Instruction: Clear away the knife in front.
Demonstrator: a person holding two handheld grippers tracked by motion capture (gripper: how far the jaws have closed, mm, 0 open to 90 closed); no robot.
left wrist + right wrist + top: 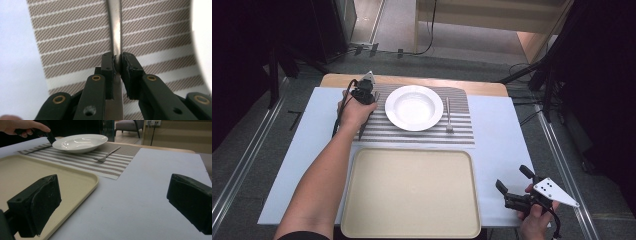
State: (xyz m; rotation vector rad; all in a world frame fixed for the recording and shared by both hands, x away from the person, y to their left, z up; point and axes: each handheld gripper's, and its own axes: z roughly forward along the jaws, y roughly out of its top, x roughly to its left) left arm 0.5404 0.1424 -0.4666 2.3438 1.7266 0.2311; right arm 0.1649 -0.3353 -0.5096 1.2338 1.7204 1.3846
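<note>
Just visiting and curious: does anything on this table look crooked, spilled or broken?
Nothing stands out. The plate sits centred on the striped placemat, the fork lies straight beside it, and the tray is clean. The left tongs pinch a knife.

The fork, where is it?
In the high view the fork lies on the striped placemat, just right of the white plate, beyond the beige tray.

The deep white ceramic plate (414, 107) stands just right of the left gripper (373, 100), hemming it in on the striped woven placemat (462, 132). The flat beige plastic tray (411, 192) takes up the near middle. Bare white tabletop (499, 150) before the right gripper (512, 182) seems passable.
</note>
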